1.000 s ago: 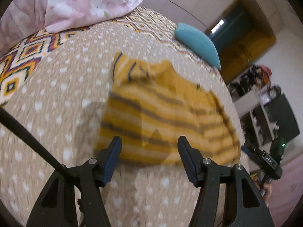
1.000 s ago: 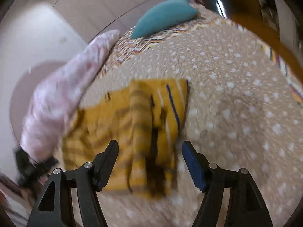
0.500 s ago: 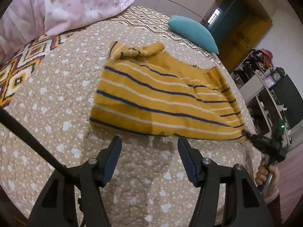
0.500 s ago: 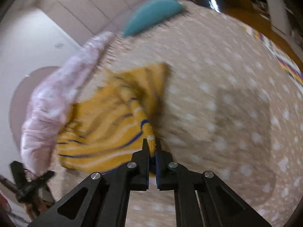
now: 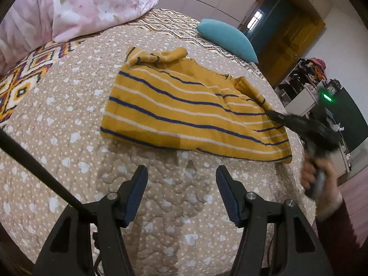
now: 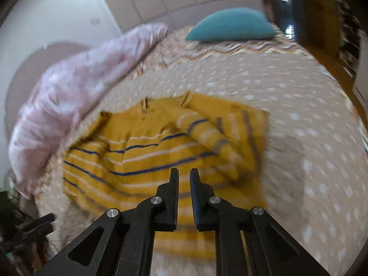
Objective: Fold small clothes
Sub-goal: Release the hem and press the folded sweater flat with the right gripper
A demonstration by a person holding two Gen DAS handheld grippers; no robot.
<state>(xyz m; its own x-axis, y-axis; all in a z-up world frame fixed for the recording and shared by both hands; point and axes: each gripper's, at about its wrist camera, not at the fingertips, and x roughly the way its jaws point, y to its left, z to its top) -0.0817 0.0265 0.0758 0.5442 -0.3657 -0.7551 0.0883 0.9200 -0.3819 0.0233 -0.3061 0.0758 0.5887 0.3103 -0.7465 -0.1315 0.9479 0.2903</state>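
Note:
A small mustard-yellow top with navy and white stripes [image 5: 184,112] lies spread on the beige dotted quilt [image 5: 69,151]. It also shows in the right wrist view [image 6: 147,156], with one sleeve folded over its body. My left gripper [image 5: 180,184] is open and empty, hovering over bare quilt just short of the top's near hem. My right gripper [image 6: 184,177] has its jaws almost together with a thin gap and nothing between them, above the top's hem. In the left wrist view the right gripper [image 5: 276,117] shows blurred at the top's right edge.
A pink floral duvet [image 5: 76,7] is heaped at the far left of the bed. A teal pillow [image 5: 227,39] lies at the far end. Shelves and a cabinet [image 5: 322,96] stand beyond the bed's right edge. A black cable [image 5: 41,174] crosses the left wrist view.
My right gripper, shut on the top's sleeve half a second ago, has let go and drawn back; the sleeve now lies folded on the top. The left gripper stays open near the hem.

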